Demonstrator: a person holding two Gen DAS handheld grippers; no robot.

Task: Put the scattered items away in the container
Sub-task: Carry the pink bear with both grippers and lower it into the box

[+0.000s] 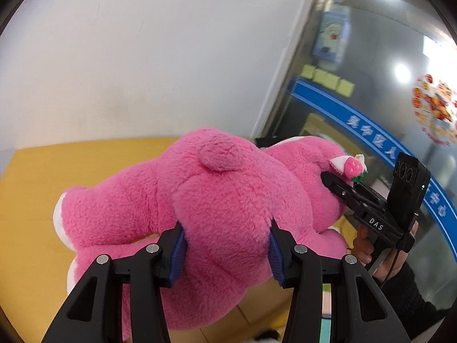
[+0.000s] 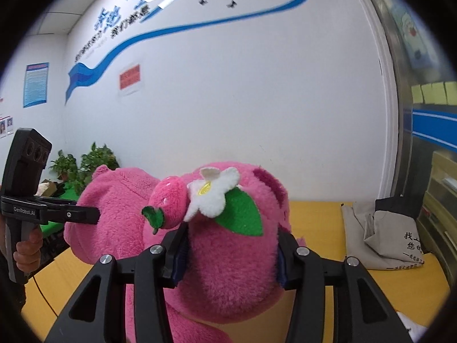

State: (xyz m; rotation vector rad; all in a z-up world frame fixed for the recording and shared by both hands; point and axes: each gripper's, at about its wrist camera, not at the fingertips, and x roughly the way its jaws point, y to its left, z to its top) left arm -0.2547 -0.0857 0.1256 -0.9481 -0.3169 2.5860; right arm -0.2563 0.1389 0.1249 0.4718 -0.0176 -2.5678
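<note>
A big pink plush bear (image 1: 222,188) hangs above the yellow table (image 1: 42,177), held from two sides. My left gripper (image 1: 227,245) is shut on its rump below the tail, the blue pads sunk into the fur. My right gripper (image 2: 231,254) is shut on the bear's head (image 2: 234,280), just under a white flower (image 2: 212,191) and a plush strawberry (image 2: 168,203). Each view shows the other gripper's finger pressed into the bear: the right one's (image 1: 342,191) and the left one's (image 2: 82,215). No container is in view.
A grey canvas tote bag (image 2: 382,240) lies on the yellow table (image 2: 314,228) at the right, next to a glass partition (image 2: 428,131). Potted plants (image 2: 85,163) stand by the white wall at the back left. A person's hand (image 1: 362,245) holds the right gripper's handle.
</note>
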